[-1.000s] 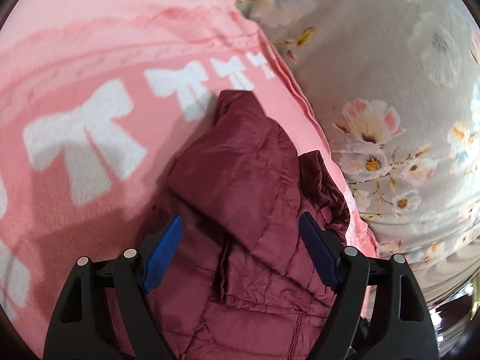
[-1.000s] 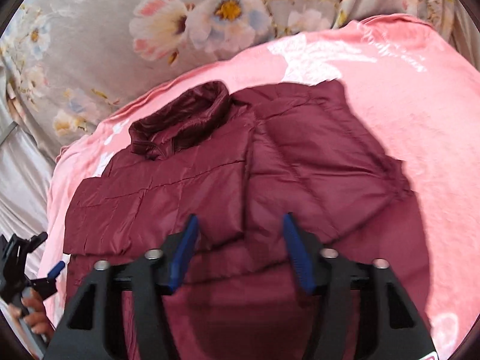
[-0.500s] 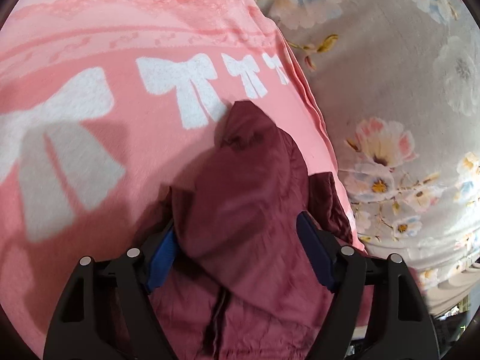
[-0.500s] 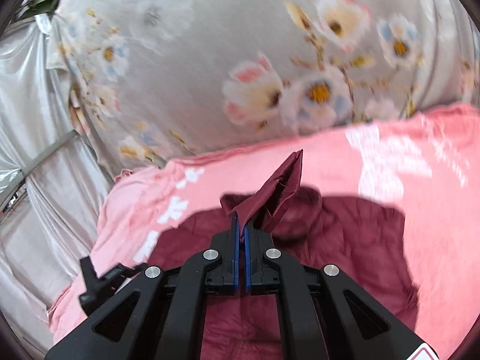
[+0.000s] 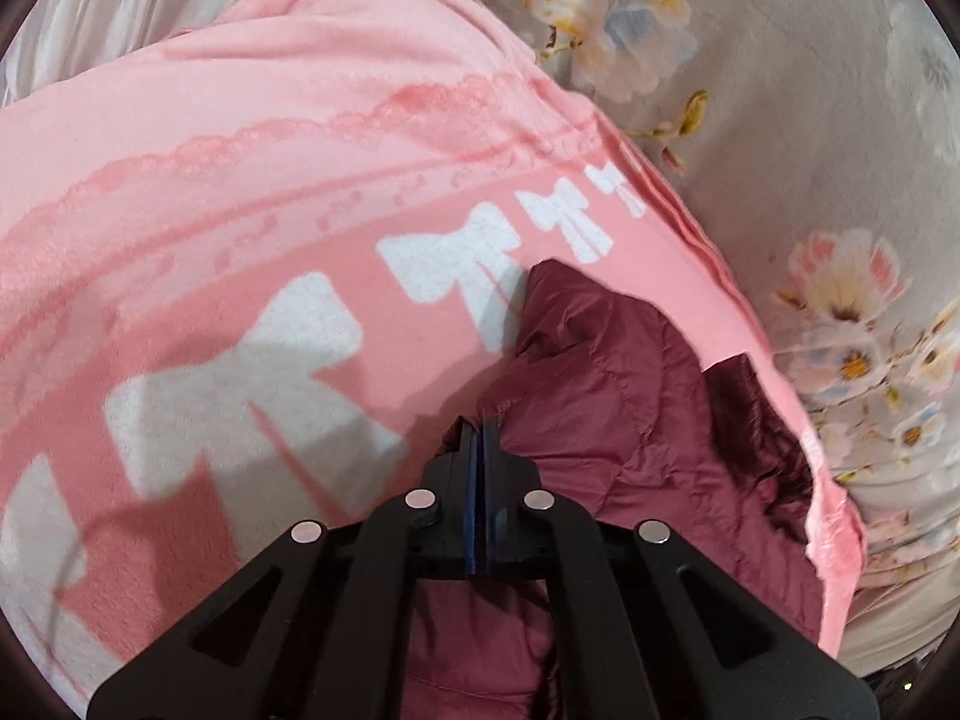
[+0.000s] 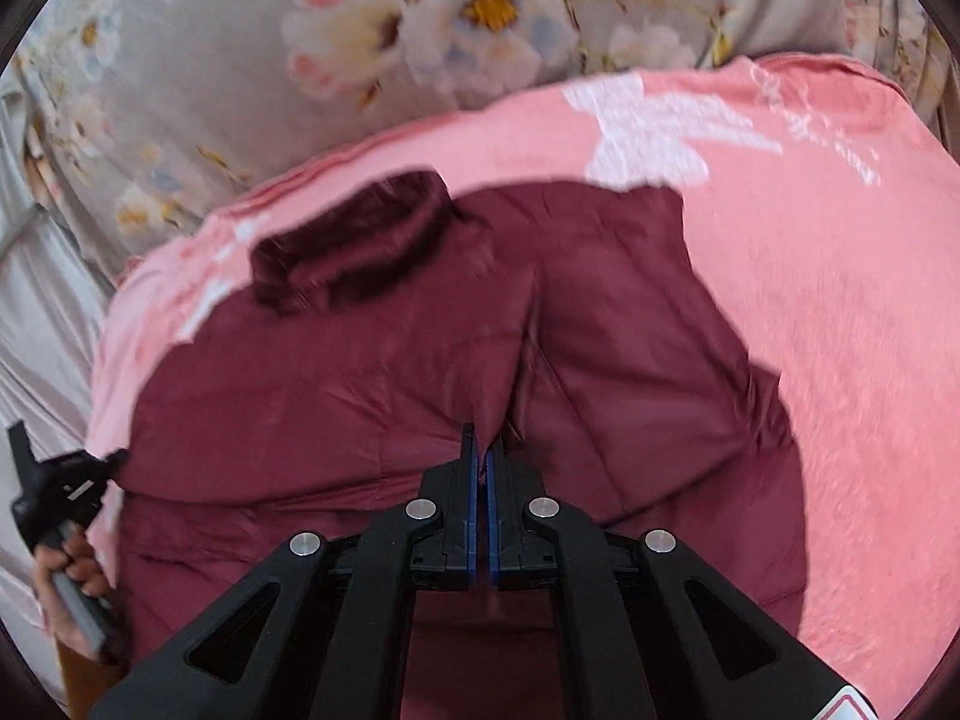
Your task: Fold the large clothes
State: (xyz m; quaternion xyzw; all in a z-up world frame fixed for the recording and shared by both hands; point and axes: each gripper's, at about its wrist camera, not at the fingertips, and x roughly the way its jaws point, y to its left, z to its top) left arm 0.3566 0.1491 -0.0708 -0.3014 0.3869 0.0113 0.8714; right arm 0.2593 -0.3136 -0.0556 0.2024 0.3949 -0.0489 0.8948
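A dark red puffer jacket [image 6: 372, 372] lies spread on a pink blanket [image 6: 840, 312], its collar [image 6: 354, 240] toward the far left. My right gripper [image 6: 482, 441] is shut, pinching a fold of jacket fabric near the middle front. In the left wrist view one end of the jacket [image 5: 612, 396] bunches up near the blanket's right edge. My left gripper [image 5: 480, 429] is shut on the edge of that bunched part. In the right wrist view a person's hand [image 6: 66, 564] holds the left gripper's handle at the far left.
The pink blanket [image 5: 240, 192] has white bow prints [image 5: 240, 396] and a lace-pattern band. A grey floral sheet [image 5: 810, 120] lies beyond its edge, and the same floral sheet [image 6: 240, 60] fills the back of the right wrist view. Pale glossy fabric [image 6: 42, 312] hangs at the left.
Both pairs of jaws have shut on jacket fabric. The right gripper rose with a pinched fold half a second ago and is low over the jacket again. The left gripper shifted toward the bow prints.
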